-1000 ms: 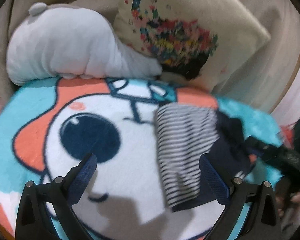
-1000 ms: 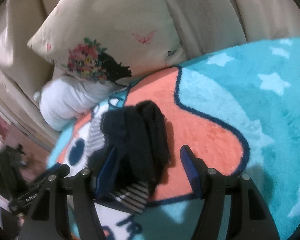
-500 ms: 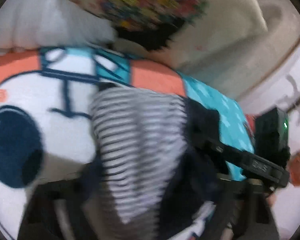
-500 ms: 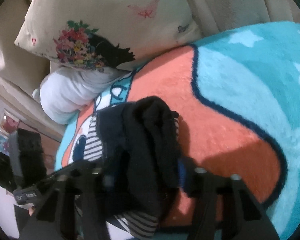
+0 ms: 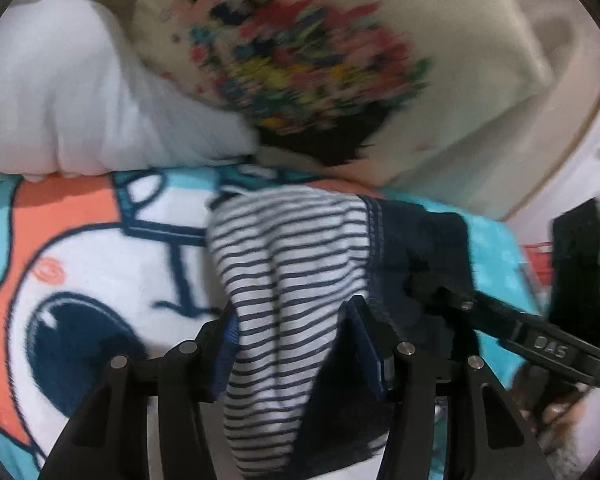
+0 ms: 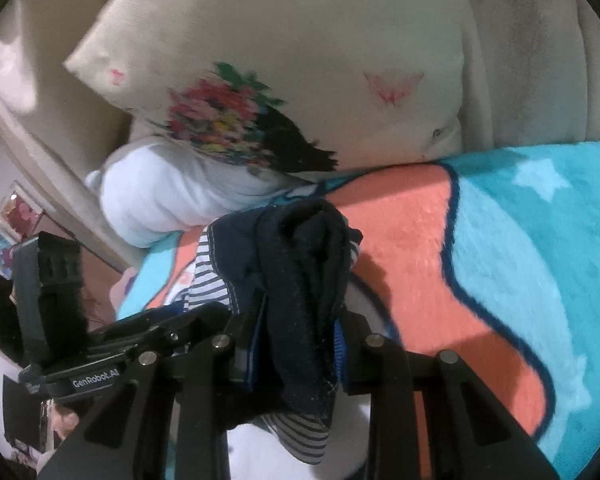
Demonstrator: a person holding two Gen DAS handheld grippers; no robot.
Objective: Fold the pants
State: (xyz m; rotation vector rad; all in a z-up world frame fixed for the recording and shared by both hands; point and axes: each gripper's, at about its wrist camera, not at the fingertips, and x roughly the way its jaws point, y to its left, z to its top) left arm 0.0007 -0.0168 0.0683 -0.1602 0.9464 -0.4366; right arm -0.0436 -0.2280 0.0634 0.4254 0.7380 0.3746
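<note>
A fleecy turquoise, orange and white cartoon blanket [image 5: 100, 264] is covering the bed, with a plain white pillow [image 5: 80, 112] and a cream flower-printed cushion [image 5: 320, 60] lying behind it. The small pants, striped white and navy with a dark navy lining [image 5: 284, 280], are sitting bunched on the blanket. The left gripper [image 5: 292, 336] is pinching the striped part, its jaws having just been closing. The right gripper [image 6: 296, 340] is clamping the dark fold [image 6: 308, 272], jaws narrow after closing.
</note>
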